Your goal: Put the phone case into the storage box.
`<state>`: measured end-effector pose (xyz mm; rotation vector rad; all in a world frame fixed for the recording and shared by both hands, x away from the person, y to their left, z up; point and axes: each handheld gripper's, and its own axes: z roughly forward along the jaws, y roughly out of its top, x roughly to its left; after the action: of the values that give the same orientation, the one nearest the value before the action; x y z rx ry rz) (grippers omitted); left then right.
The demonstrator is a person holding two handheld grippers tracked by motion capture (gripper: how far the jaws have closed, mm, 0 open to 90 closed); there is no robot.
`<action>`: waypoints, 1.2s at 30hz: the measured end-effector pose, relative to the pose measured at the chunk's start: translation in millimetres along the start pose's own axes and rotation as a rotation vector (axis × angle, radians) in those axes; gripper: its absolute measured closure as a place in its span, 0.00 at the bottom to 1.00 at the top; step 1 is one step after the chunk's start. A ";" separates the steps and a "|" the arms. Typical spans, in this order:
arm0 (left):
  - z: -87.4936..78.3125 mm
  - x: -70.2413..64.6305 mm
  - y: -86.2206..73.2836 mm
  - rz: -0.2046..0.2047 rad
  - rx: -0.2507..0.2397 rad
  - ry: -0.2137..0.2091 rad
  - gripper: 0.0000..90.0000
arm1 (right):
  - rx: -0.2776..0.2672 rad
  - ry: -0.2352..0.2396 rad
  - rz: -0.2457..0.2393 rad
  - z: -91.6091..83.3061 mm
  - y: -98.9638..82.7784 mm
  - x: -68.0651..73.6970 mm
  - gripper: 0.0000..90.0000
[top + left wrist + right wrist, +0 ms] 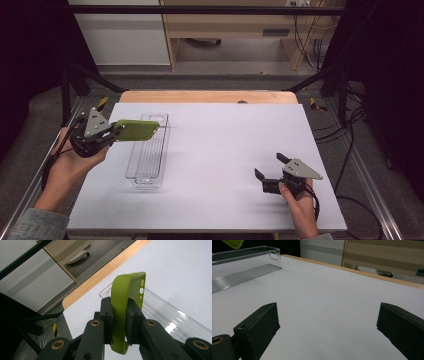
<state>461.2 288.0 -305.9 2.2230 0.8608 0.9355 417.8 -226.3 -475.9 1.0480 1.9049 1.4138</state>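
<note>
Left gripper (116, 131) pinches a green phone case (136, 130) by one end, holding it in the air over the far end of the clear plastic tray (148, 170), while the right gripper (270, 167) rests on the white table (225, 145) well off to the side with its jaws spread and nothing between them

Biggest risk, as I judge it: the tray is light and nothing pins it, so a case lowered off-centre could catch a wall and shove or tip it, and the right gripper is too far away to steady it

Next, the case itself is soft. In the left gripper view it (122, 312) bows into a curve between the pads, gripped on its edge; a bent, springy case may snap flat on release and bounce out, or land propped on the rim

Smaller still: the hold is near one end, so the long free end could sag or swing and meet the tray's narrow opening crooked

Least of all, the smooth pads might let it slide before it is down
</note>
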 end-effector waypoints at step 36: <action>44.6 12.1 15.2 0.122 0.094 -0.004 0.87 | 0.004 0.000 -0.001 0.0 -2.0 -3.2 0.05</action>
<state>507.1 276.2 -316.8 2.3802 0.7893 0.9643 419.0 -229.3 -477.9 1.0494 1.9084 1.4098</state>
